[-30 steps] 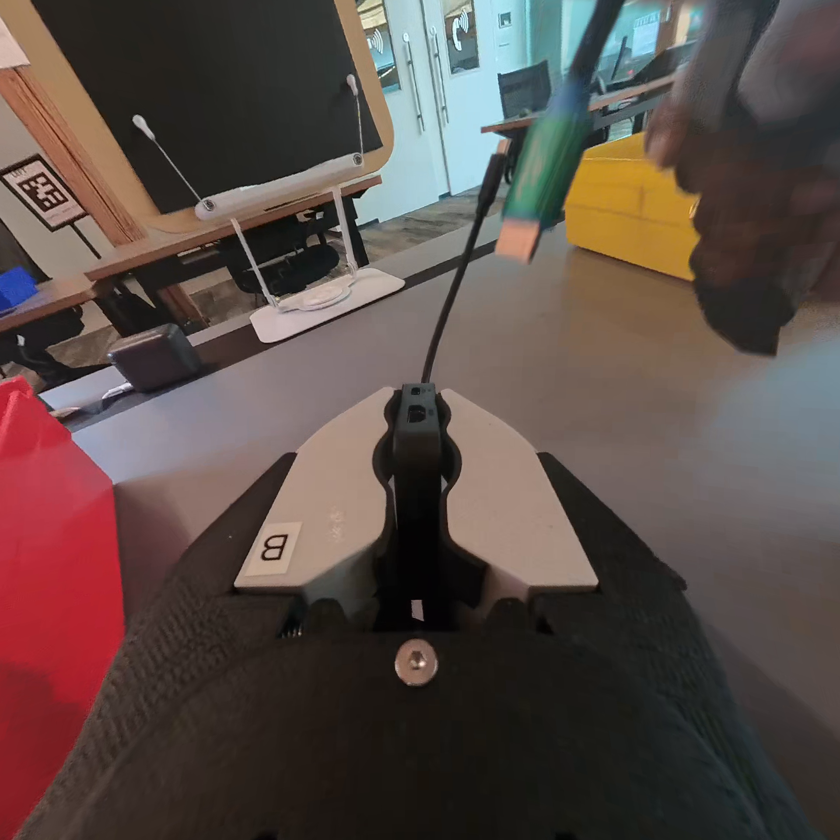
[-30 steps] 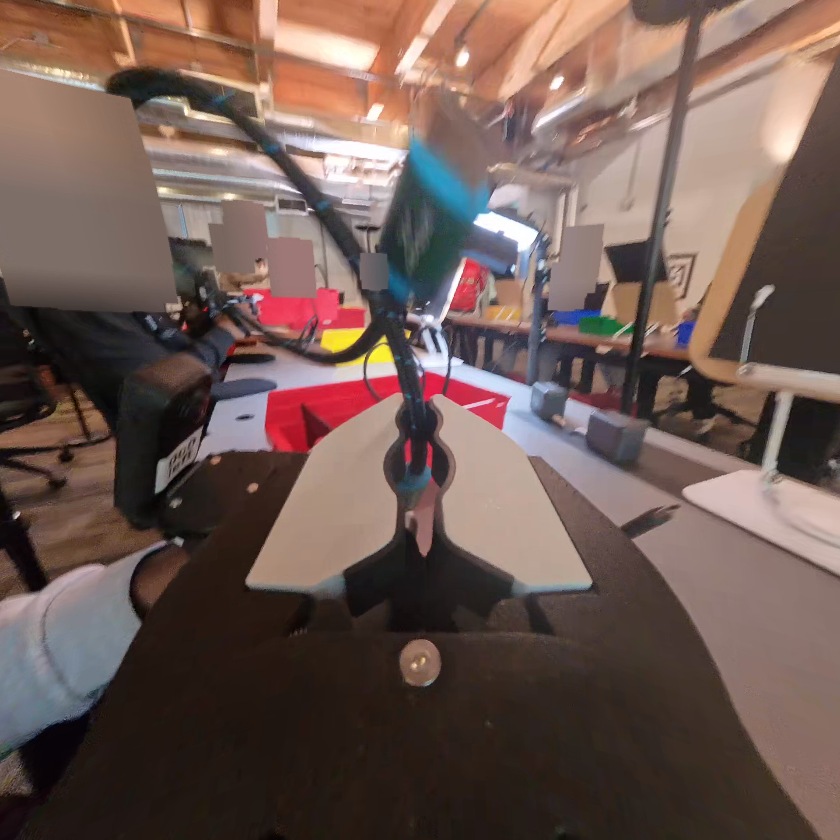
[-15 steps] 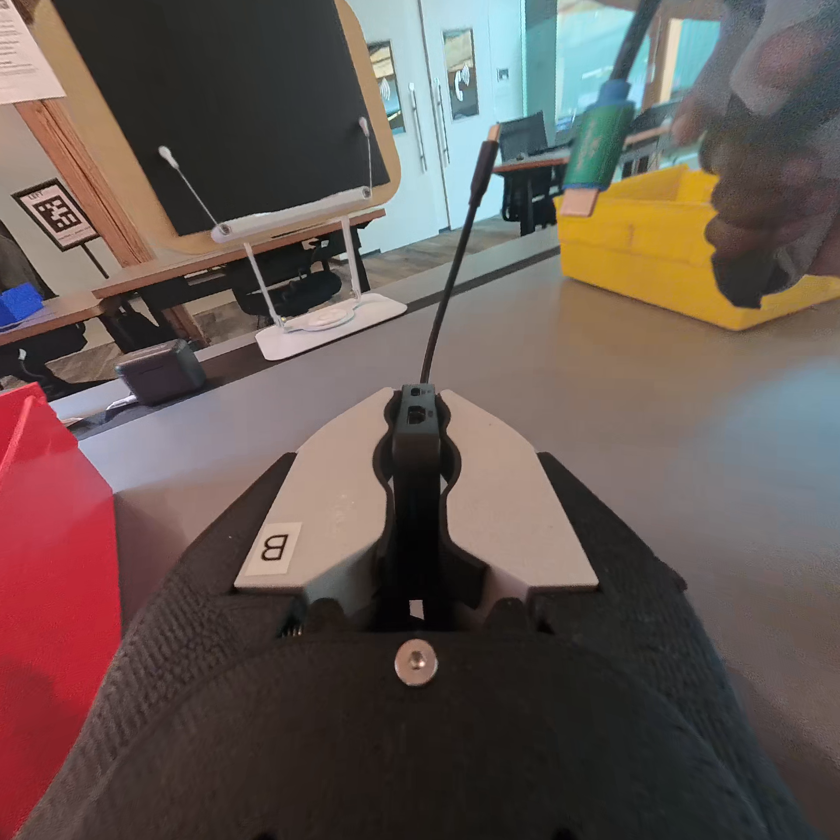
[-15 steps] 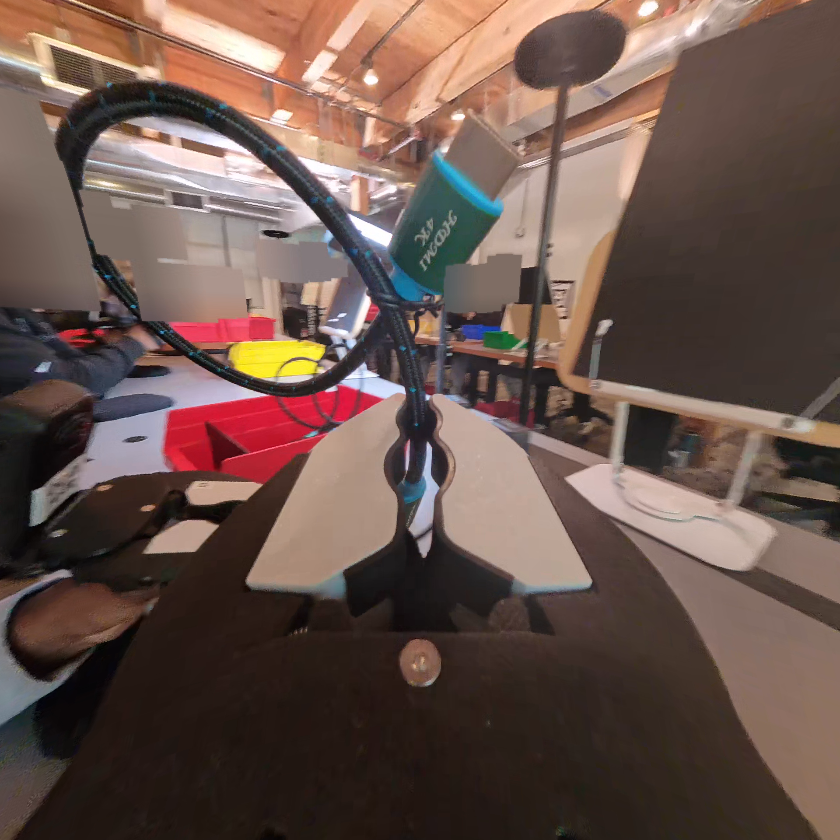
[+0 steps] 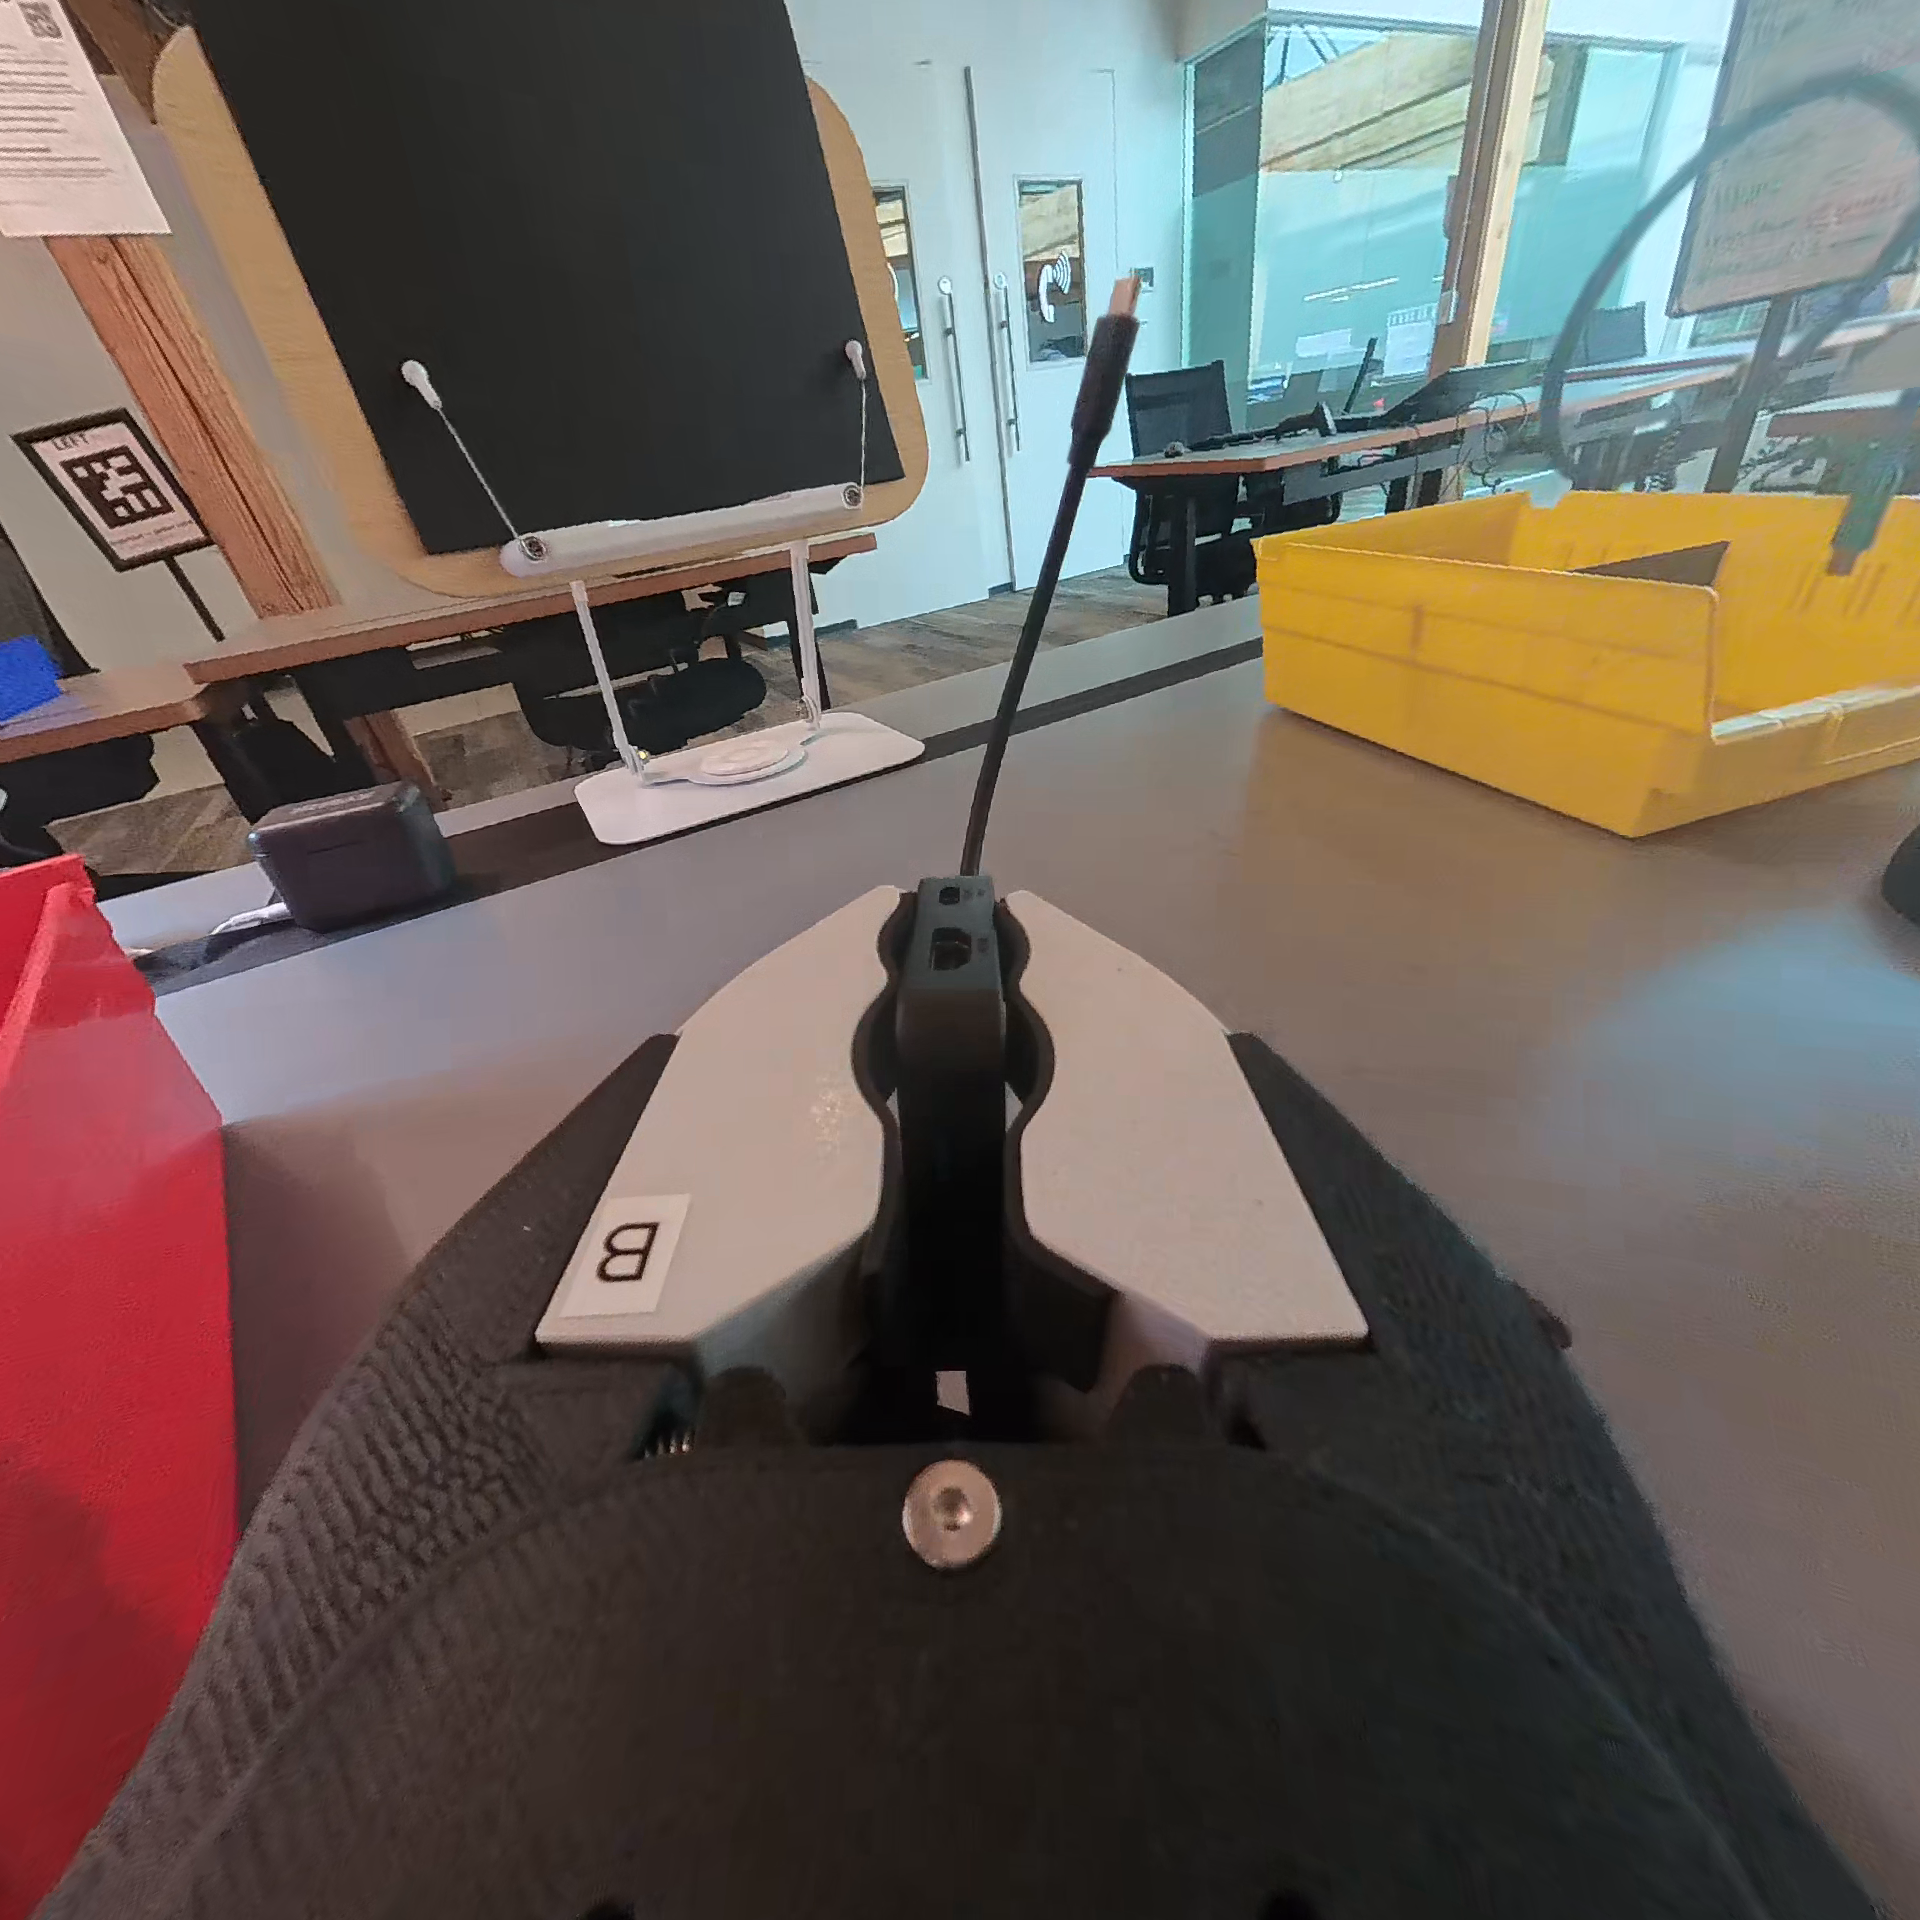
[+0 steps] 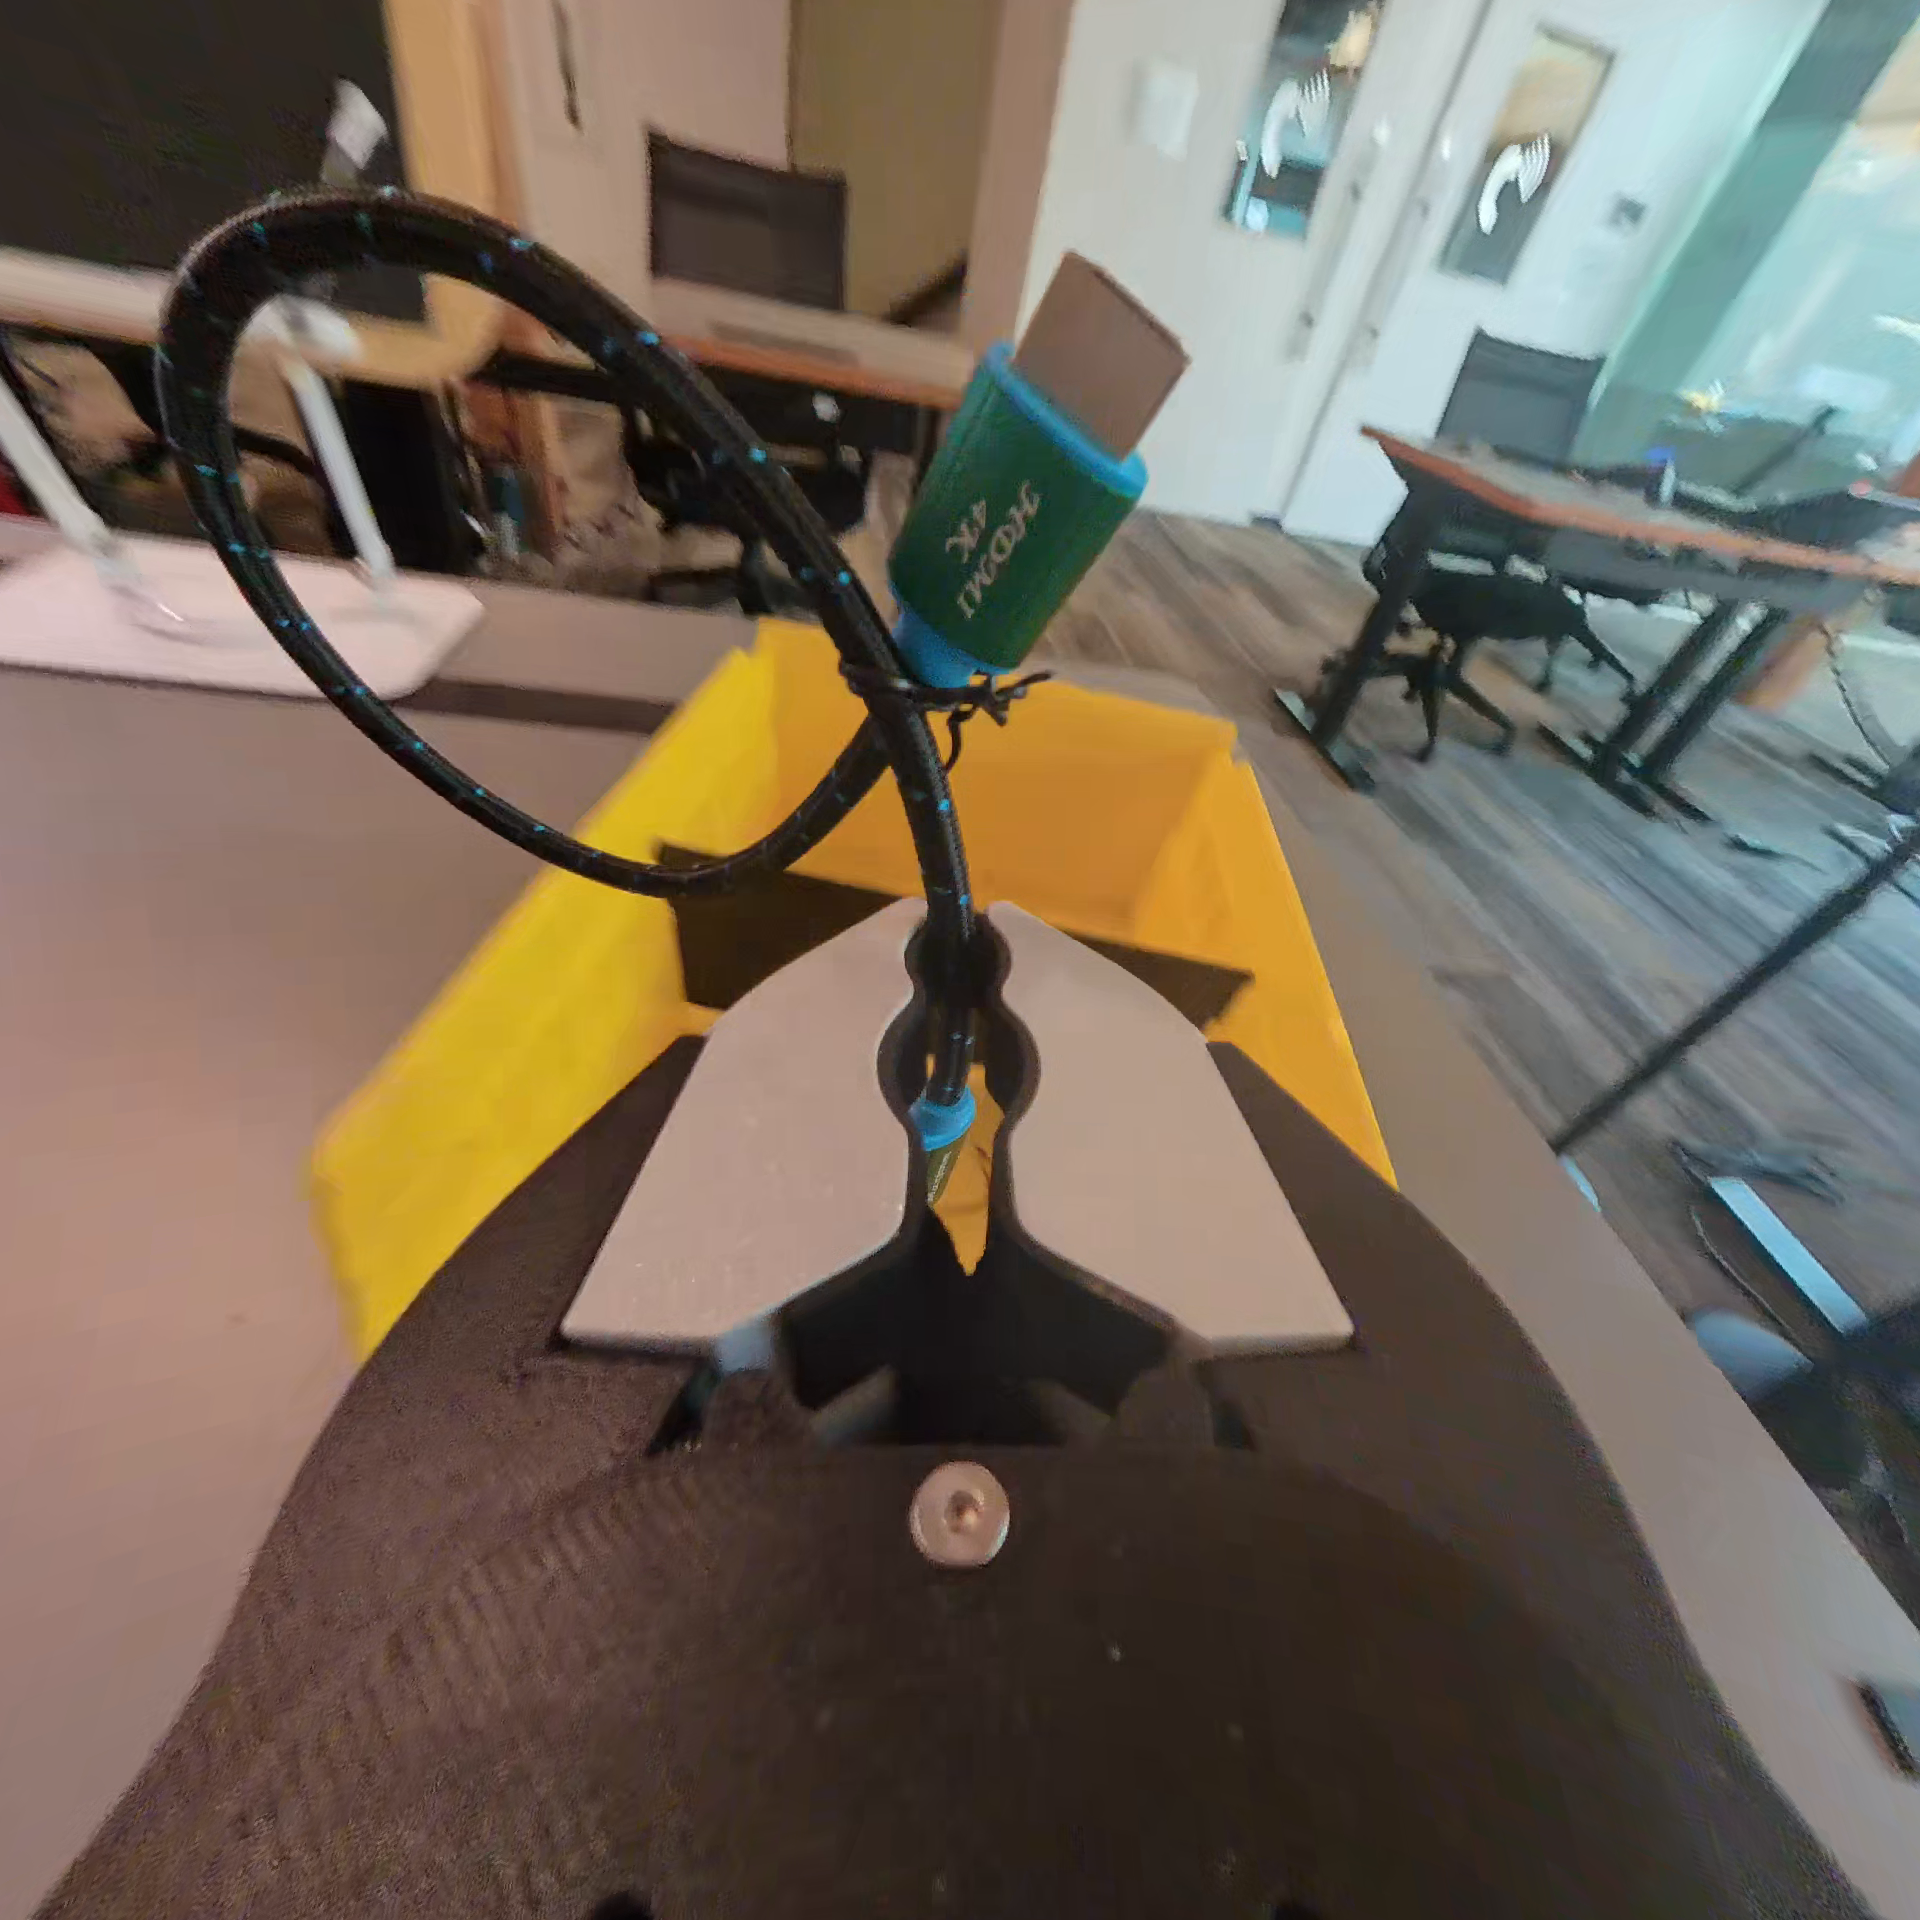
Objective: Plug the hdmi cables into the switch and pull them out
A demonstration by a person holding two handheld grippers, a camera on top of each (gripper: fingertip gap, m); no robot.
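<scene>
Far left of the left wrist view there's a red bin (image 5: 94,1195). Dead center, the left gripper (image 5: 951,914) is clamped on the black HDMI switch (image 5: 951,997), whose thin pigtail cable (image 5: 1029,623) pokes upward. Yellow bin (image 5: 1538,665) sits upper right. In the right wrist view, the right gripper (image 6: 956,925) pinches the braided HDMI cable (image 6: 436,343), with its green plug (image 6: 1013,520) up top, over that yellow bin.

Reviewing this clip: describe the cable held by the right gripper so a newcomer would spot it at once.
Start at the yellow bin on the grey table. In front of it the right gripper pinches a black braided cable with blue flecks, looping upward. Its green-and-blue plug sets it apart.
</scene>
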